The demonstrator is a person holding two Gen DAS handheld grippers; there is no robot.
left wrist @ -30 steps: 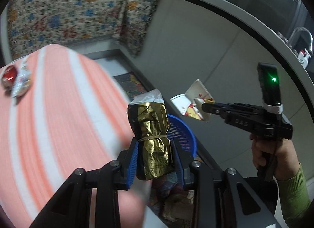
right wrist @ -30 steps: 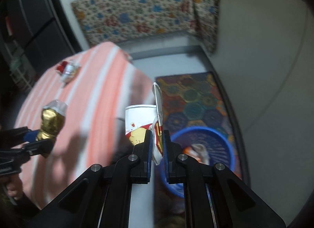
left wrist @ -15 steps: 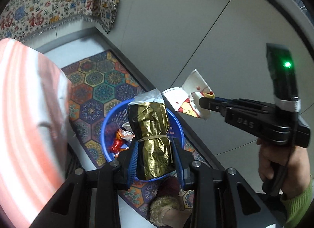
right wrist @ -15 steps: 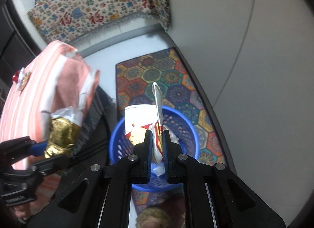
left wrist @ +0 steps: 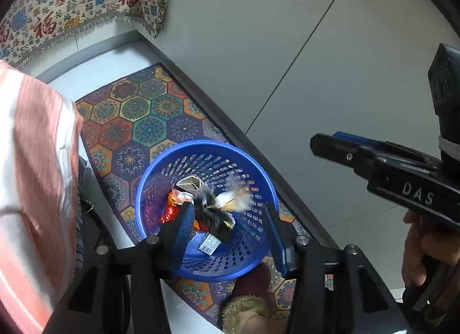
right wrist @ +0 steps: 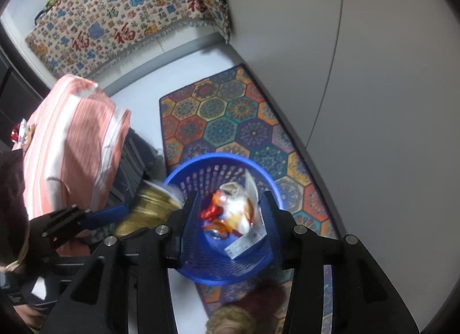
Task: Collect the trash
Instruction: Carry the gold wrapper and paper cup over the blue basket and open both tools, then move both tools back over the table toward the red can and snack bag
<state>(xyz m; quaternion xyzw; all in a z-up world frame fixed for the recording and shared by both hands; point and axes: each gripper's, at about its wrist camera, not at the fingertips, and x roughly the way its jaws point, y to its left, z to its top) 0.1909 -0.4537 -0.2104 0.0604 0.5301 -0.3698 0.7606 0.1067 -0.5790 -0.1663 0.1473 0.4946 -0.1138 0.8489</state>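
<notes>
Striped table (right wrist: pixel 72 138): wrappers (right wrist: pixel 21 132) only right view.

The basket (left wrist: pixel 260 190) stands on the rug (left wrist: pixel 135 121), trash (left wrist: pixel 201 204) inside it. The cloth-covered table (left wrist: pixel 34 175) lies at nine o'clock (wall (left wrist: pixel 258 32) at two).

White raised letters "DAS" on the black body of the right claw (left wrist: pixel 327 144), left wrist view. Large red character "福", repeated many times among small blue and orange motifs, on the fringed patterned cloth (right wrist: pixel 123 23). Barcode label on a white packet (left wrist: pixel 210 244) in the blue basket (left wrist: pixel 258 244); digits too small to read.
</notes>
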